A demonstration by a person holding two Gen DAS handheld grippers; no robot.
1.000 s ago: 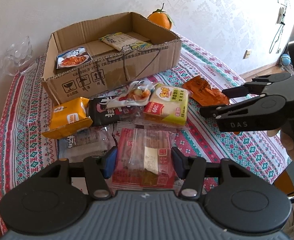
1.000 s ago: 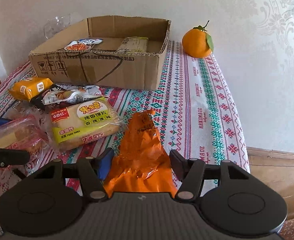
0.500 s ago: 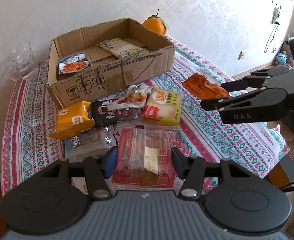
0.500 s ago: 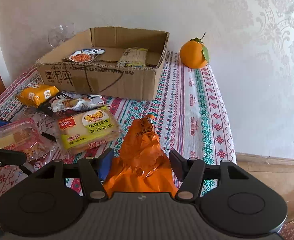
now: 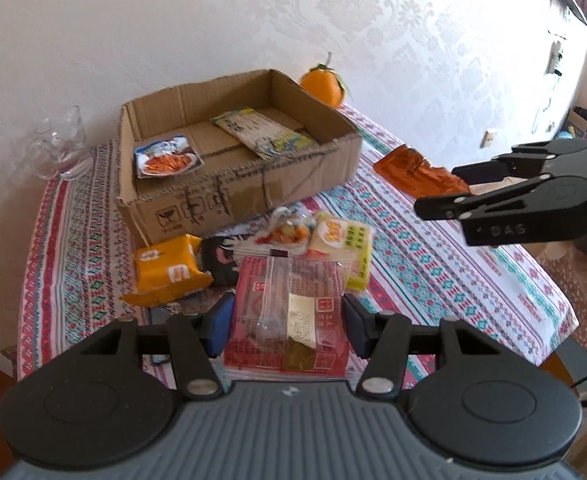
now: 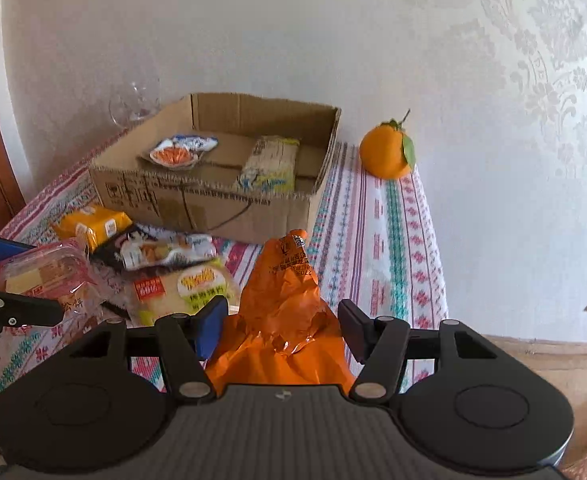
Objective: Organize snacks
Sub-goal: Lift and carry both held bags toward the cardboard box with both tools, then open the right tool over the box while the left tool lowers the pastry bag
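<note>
Left wrist view: the cardboard box (image 5: 229,184) on the patterned tablecloth (image 5: 433,248) contains 2 packets; roughly 5 snacks lie loose in front of it, so most sorting remains. The left gripper (image 5: 287,318) grips a red-and-clear snack pack (image 5: 293,316) between its fingers, lifted over the pile. The right gripper (image 6: 281,324) holds a crumpled orange wrapper (image 6: 285,312), raised beside the box. Neither item is deposited yet.
</note>
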